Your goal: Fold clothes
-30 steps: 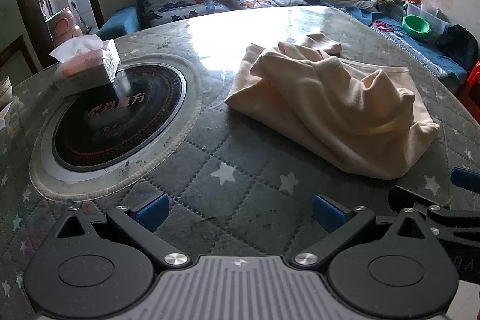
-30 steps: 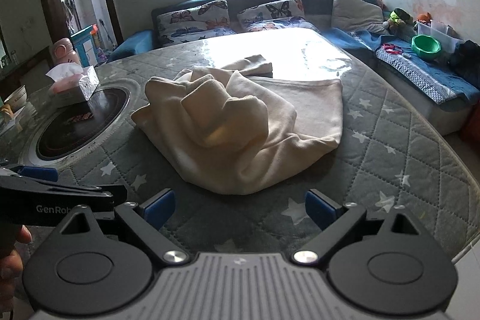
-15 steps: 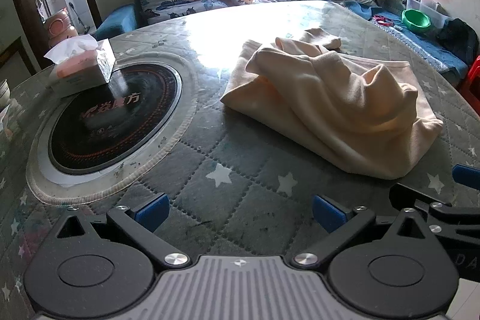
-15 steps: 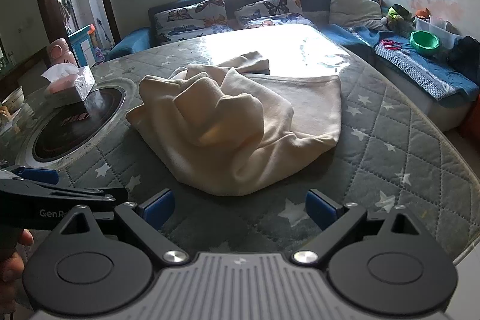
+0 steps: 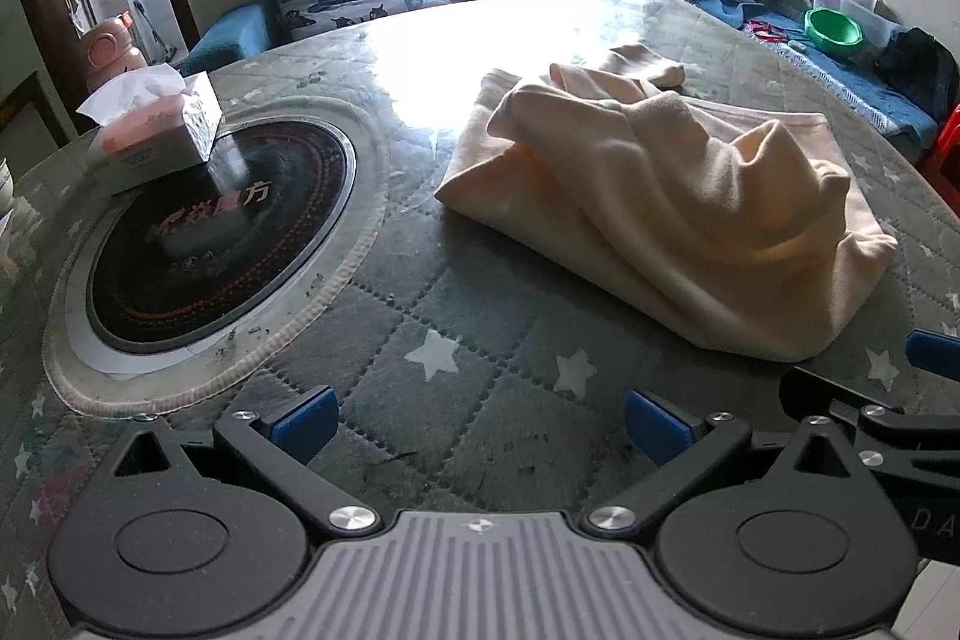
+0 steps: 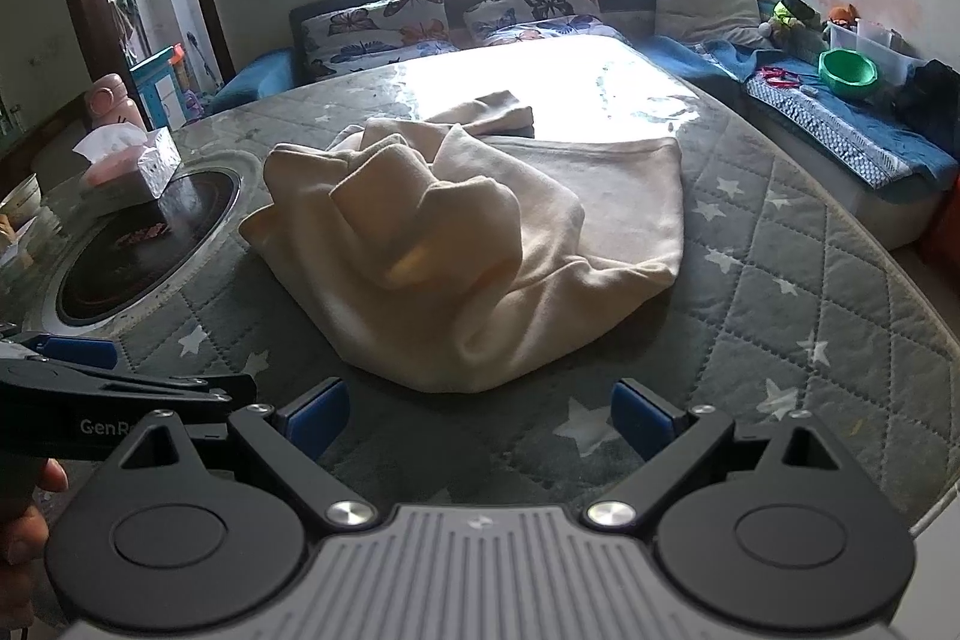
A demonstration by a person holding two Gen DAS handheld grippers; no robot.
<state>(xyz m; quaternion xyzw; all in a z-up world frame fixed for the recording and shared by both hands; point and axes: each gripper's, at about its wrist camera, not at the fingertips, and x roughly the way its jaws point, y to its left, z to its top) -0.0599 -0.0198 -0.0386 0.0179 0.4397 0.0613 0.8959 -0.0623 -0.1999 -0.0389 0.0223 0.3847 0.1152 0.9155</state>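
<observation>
Right wrist view: right gripper [image 6: 480,415] jaws apart, empty, just short of cream garment [image 6: 474,244] | left gripper [image 5: 477,424] jaws apart, empty, over quilted table cover [image 5: 480,340] | garment rumpled mid-table | tissue box [image 5: 153,133] far left on black hotplate [image 5: 216,232]

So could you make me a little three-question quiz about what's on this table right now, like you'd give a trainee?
1. True or false: the left tool is clamped on the cream garment.
2. Which item sits at the rim of the round black hotplate? A) green bowl B) tissue box C) butterfly pillow
3. Fill in: the garment lies in a crumpled ____ on the star-patterned table cover, not yet folded.

Key: 1. False: both it and the right tool are open, short of the cloth. 2. B, the tissue box. 3. heap.
</observation>
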